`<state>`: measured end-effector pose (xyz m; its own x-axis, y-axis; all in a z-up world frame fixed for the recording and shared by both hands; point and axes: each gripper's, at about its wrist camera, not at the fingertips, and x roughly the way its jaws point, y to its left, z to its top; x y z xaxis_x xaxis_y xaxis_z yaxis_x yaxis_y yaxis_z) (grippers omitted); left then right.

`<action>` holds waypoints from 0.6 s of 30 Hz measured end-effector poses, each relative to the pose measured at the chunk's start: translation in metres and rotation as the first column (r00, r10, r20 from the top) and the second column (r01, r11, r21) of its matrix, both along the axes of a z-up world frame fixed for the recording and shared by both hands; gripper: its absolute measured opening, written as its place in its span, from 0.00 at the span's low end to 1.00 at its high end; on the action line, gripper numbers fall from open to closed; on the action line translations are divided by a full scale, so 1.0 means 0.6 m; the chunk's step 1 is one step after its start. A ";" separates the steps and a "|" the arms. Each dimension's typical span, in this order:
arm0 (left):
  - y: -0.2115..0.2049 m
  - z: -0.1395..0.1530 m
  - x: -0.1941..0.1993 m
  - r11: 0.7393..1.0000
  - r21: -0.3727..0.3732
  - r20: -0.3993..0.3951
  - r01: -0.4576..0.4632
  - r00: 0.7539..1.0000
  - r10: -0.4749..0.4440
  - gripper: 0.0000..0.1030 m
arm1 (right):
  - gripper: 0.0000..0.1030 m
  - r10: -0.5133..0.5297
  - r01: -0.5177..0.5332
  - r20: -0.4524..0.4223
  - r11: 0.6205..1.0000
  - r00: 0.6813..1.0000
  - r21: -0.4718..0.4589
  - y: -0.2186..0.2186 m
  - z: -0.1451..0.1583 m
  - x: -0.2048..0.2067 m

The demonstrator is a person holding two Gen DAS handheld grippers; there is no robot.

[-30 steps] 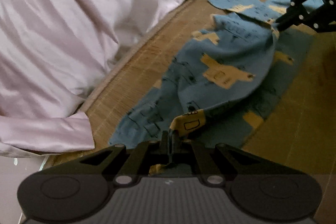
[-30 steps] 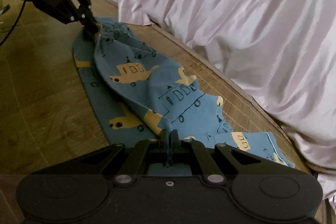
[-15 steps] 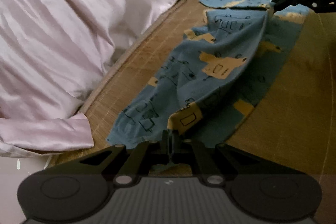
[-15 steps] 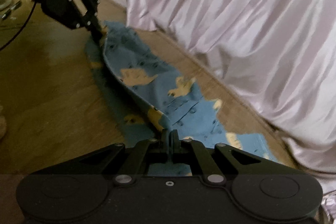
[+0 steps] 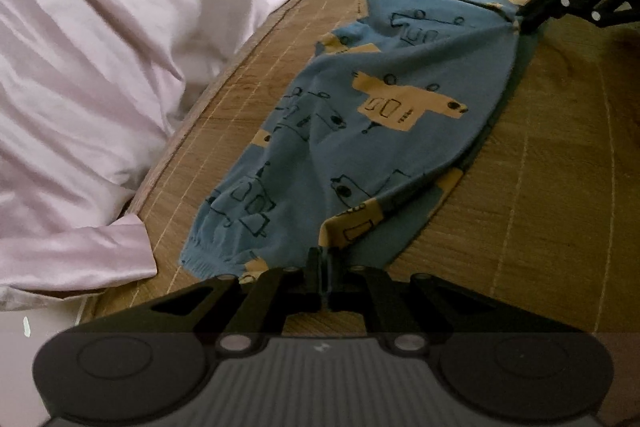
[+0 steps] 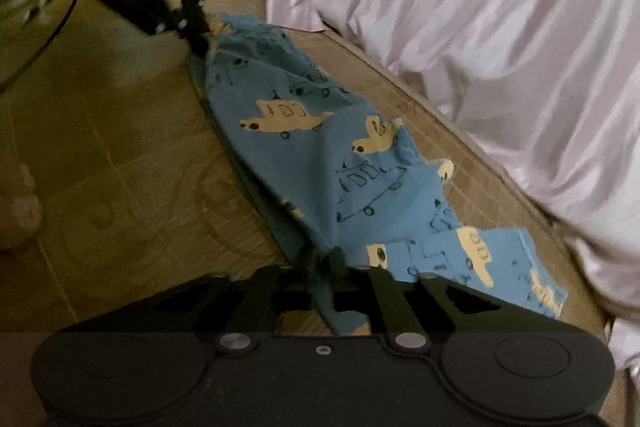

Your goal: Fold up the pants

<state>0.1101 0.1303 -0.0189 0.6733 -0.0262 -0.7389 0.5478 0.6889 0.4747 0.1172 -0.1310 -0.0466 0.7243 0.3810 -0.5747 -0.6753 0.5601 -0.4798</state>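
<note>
Blue pants [image 5: 384, 115] with yellow vehicle prints lie lengthwise on a woven mat, one leg laid over the other. My left gripper [image 5: 322, 259] is shut on the fabric edge at the cuff end. My right gripper [image 6: 326, 259] is shut on the fabric edge at the waist end. The upper layer hangs taut between them, just above the lower leg. In the left wrist view the right gripper [image 5: 524, 23] shows at top right. In the right wrist view the pants [image 6: 320, 147] run to the left gripper [image 6: 198, 45] at top left.
A pale pink satin quilt [image 5: 120, 47] is piled along the mat's far side; it also shows in the right wrist view [image 6: 500, 47]. The woven bamboo mat [image 5: 540, 187] stretches out on the near side. Small items sit blurred at the top left of the right wrist view.
Both grippers have carried the upper pant leg sideways and lower, so it now lies almost fully over the lower leg. Both stay shut on the fabric.
</note>
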 end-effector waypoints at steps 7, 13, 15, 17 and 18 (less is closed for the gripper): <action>-0.001 0.036 -0.015 0.980 -0.167 -0.015 -0.111 0.994 0.111 0.57 | 0.87 -0.204 0.202 0.023 0.977 0.979 0.065 -0.040 0.040 -0.025; -0.058 0.055 -0.005 0.894 -0.413 -0.071 -0.172 0.985 0.156 0.91 | 0.99 -0.438 0.439 0.147 0.898 0.887 0.028 -0.096 0.039 -0.033; -0.087 0.059 0.005 0.856 -0.485 -0.078 -0.179 0.984 0.162 0.96 | 0.99 -0.519 0.516 0.153 0.854 0.841 0.061 -0.124 0.044 -0.031; -0.116 0.061 0.020 0.808 -0.556 -0.096 -0.195 0.981 0.171 1.00 | 0.99 -0.589 0.577 0.120 0.808 0.799 0.123 -0.154 0.049 -0.029; -0.129 0.062 0.028 0.781 -0.589 -0.107 -0.206 0.978 0.177 1.00 | 0.99 -0.614 0.598 0.096 0.787 0.784 0.150 -0.167 0.050 -0.027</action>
<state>0.1270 0.0527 0.0184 0.6796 -0.3433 -0.6483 0.3840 0.9195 -0.0843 0.1012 -0.2310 -0.0164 0.8919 -0.1100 -0.4387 -0.1137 0.8842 -0.4530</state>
